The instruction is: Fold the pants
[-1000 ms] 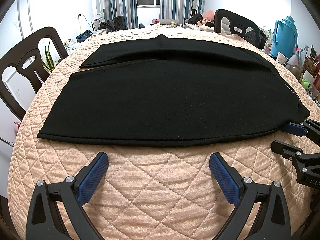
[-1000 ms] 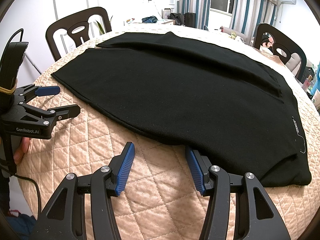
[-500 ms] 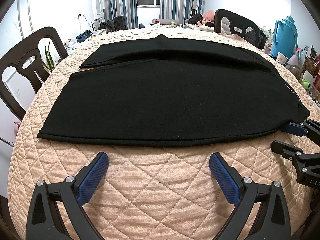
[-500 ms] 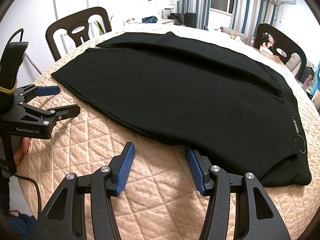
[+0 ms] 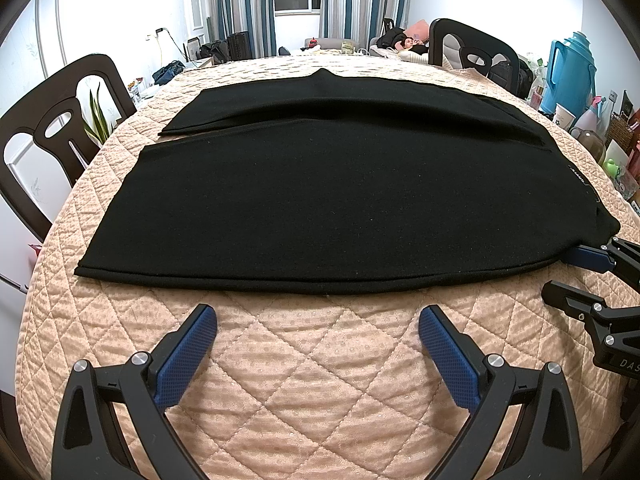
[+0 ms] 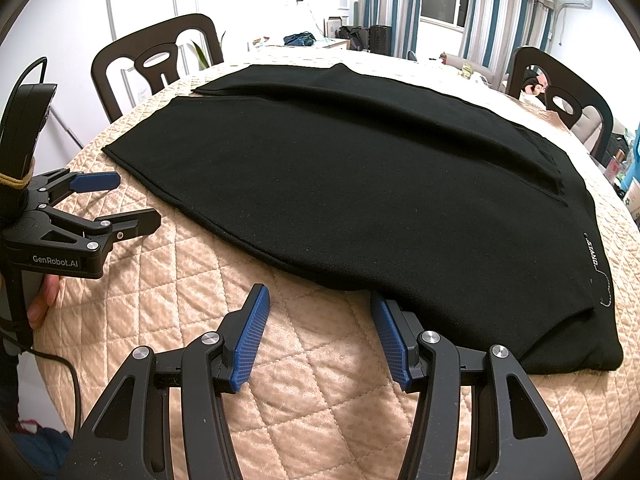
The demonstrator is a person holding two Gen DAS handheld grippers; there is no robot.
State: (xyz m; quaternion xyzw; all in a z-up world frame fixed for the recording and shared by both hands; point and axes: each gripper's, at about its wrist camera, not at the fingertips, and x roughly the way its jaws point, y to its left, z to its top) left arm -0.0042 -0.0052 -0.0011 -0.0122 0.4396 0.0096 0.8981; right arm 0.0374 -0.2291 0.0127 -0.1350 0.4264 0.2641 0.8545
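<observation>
While nothing here counts as a container, I see black pants [image 5: 340,200] spread flat over a round table [image 5: 320,360] covered in a peach quilted cloth with diamond stitching. They are a soft, matte knit; one leg lies ahead of the other, and a small white label [image 6: 592,256] sits near the waist end. From my left gripper [image 5: 318,342] the pants lie just ahead, their near hem running across the view; its jaws stand wide apart over bare quilt, holding nothing. My right gripper [image 6: 318,338] is released too, its blue ribbed pads [image 6: 250,340] spread, the right-hand finger touching or just under the hem while the left-hand one sits on quilt. Both grippers are held low and level, pointing across the table. A hand [image 6: 42,300] grips the left handle.
</observation>
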